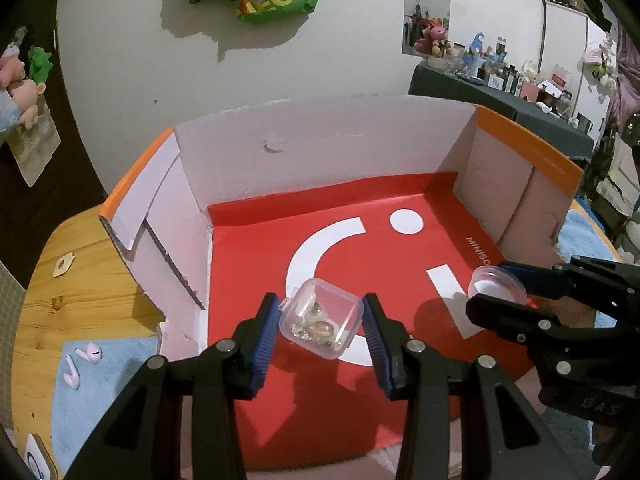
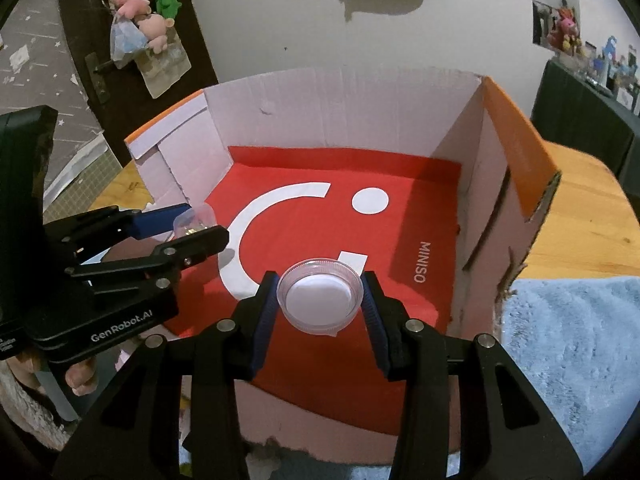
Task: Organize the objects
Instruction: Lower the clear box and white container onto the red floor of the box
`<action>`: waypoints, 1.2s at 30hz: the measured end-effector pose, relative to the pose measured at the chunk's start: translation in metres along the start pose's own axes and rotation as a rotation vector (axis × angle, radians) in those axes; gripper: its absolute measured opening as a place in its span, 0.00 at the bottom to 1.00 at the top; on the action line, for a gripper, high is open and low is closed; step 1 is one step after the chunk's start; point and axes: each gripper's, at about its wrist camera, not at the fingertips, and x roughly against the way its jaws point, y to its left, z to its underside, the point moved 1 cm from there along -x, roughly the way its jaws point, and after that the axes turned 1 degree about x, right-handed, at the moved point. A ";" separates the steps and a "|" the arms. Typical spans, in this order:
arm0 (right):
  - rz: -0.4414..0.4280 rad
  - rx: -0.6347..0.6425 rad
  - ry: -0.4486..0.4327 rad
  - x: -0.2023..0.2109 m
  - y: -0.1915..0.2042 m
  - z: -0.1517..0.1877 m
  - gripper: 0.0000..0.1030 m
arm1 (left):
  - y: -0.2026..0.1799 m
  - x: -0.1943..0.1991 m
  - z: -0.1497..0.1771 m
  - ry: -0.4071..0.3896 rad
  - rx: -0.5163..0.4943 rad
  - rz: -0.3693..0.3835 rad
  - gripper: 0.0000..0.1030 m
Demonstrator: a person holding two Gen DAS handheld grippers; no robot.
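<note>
two handheld grippers reach forward side by side over an open cardboard box (image 1: 320, 148), each carrying one small item, apparently to set them down inside it as part of the tidying. nearest in the left wrist view, the left gripper (image 1: 320, 322) has its jaws closed part way on a small clear square case (image 1: 320, 320) holding tiny metallic pieces; the blue pads press its two opposite sides, and it sits slightly tilted above the box's red liner (image 1: 256, 264). the right gripper (image 2: 320, 300) likewise has its jaws closed part way on a shallow round clear container (image 2: 319, 300) with a white base, gripped across its rim, open face toward the camera. both grippers angle downward into the box, the right one slightly ahead. whether either item touches the liner cannot be told. outside the box, pink earbuds (image 1: 82, 364) lie on a blue cloth (image 1: 100, 400) on the wooden surface (image 1: 80, 292). further back is a white wall.
</note>
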 end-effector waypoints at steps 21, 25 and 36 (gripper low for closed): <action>0.011 0.006 0.073 -0.028 -0.001 -0.001 0.38 | 0.009 -0.022 0.008 0.056 0.016 -0.013 0.43; 0.018 0.015 0.074 -0.031 0.001 0.002 0.38 | 0.010 -0.023 0.010 0.058 0.011 -0.021 0.43; 0.022 0.014 0.068 -0.030 0.000 0.006 0.39 | 0.017 -0.027 0.013 0.096 0.041 0.003 0.43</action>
